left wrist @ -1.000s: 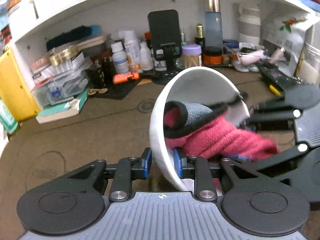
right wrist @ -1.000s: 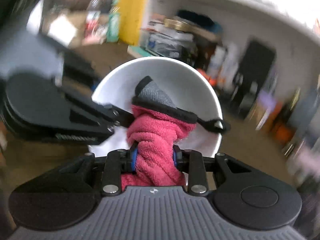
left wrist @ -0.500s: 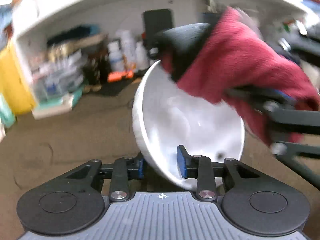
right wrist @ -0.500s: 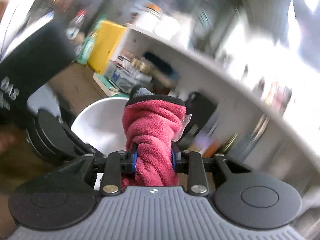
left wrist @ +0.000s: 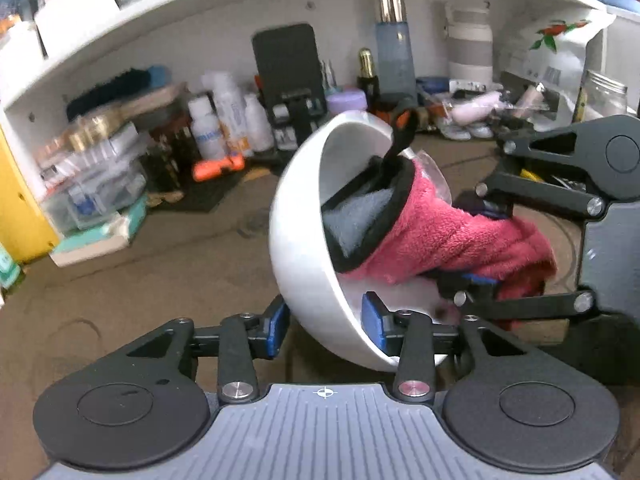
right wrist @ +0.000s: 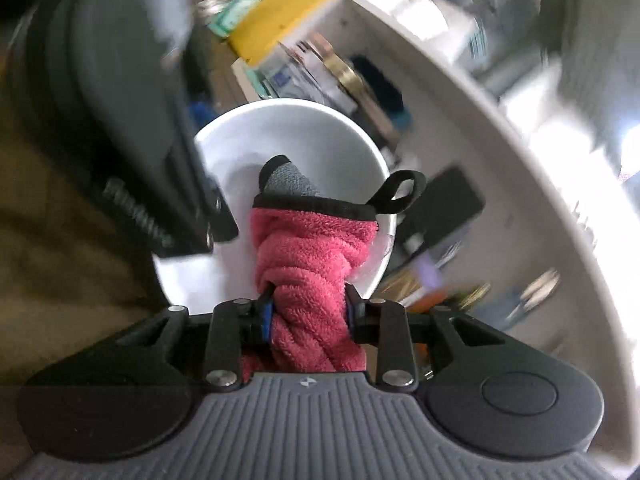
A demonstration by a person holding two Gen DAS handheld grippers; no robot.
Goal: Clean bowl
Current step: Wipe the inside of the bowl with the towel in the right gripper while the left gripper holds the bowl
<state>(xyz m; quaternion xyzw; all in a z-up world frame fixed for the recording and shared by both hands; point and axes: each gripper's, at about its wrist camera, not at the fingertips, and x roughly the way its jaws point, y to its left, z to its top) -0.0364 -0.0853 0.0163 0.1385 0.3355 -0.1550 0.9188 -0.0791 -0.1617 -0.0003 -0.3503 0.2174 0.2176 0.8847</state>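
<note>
A white bowl (left wrist: 308,248) is tipped on its side with its mouth to the right, held above the brown table. My left gripper (left wrist: 324,324) is shut on the bowl's lower rim, one pad outside and one inside. My right gripper (right wrist: 308,316) is shut on a pink cloth (right wrist: 312,264) with a grey face, black trim and a black loop. The cloth's front end is pushed into the bowl (right wrist: 304,136). In the left wrist view the cloth (left wrist: 436,236) reaches in from the right, with the right gripper (left wrist: 472,248) behind it.
A brown table (left wrist: 140,280) lies under the bowl. Along the back, under a white shelf (left wrist: 200,12), stand bottles (left wrist: 228,120), a black phone on a stand (left wrist: 288,68), jars, boxes and a glass jar (left wrist: 604,96). A yellow box (left wrist: 20,204) stands at left.
The cloth was lifted out above the bowl half a second ago and is now pushed back inside it. The bowl has turned from facing me to mouth-right.
</note>
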